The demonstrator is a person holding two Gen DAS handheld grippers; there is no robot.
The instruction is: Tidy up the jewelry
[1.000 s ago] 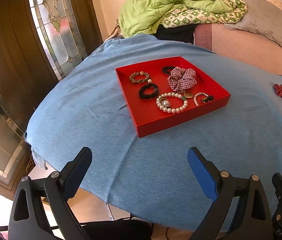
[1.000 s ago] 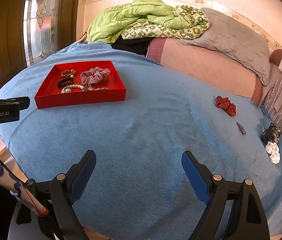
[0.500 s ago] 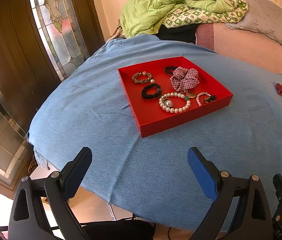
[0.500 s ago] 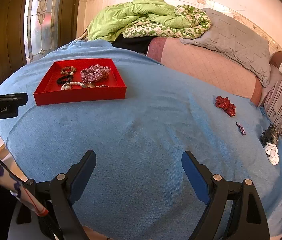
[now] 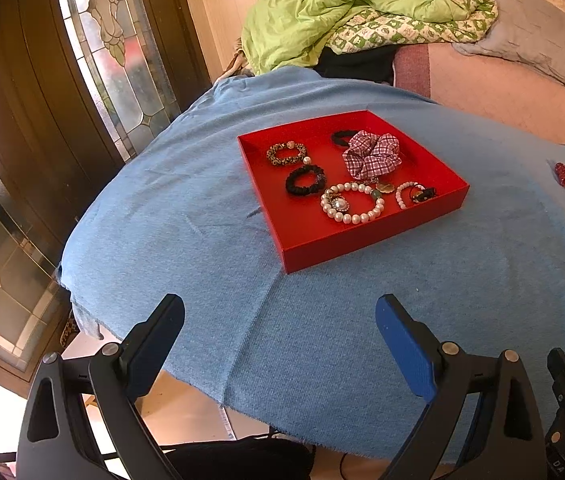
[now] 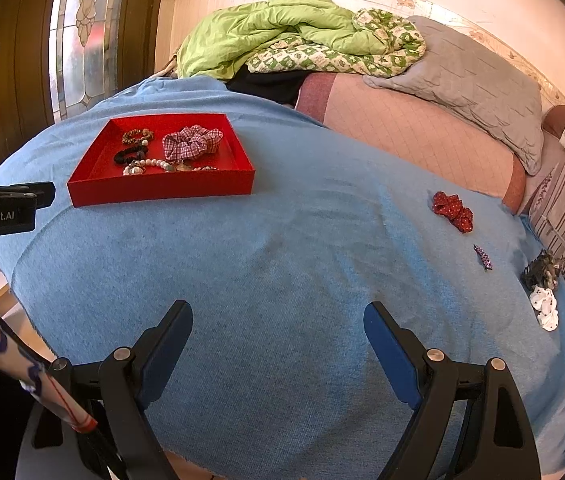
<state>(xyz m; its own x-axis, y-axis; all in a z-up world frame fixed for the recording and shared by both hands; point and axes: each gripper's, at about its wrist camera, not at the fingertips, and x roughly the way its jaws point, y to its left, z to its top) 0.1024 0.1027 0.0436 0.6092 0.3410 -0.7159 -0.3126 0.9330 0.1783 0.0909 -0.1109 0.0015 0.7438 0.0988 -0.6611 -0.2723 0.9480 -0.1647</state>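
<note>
Blue cloth (image 6: 282,248), red tray (image 5: 366,236) filled; you've drifted slightly nearer.
Both grippers (image 5: 278,320) (image 6: 278,324) gape empty; scrunchie (image 6: 452,211) waits.

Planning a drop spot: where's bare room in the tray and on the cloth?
Tray: near-left corner is bare, bordered by the front wall and pearl bracelet; the rest is crowded. Cloth: wide bare stretch between tray and red scrunchie; far right edge is cluttered with small pieces.

This is a bedroom in a home. A green blanket (image 6: 282,28) and a gray pillow (image 6: 478,84) lie on the bed (image 6: 410,136), beside a colored-glass door (image 5: 118,40).
</note>
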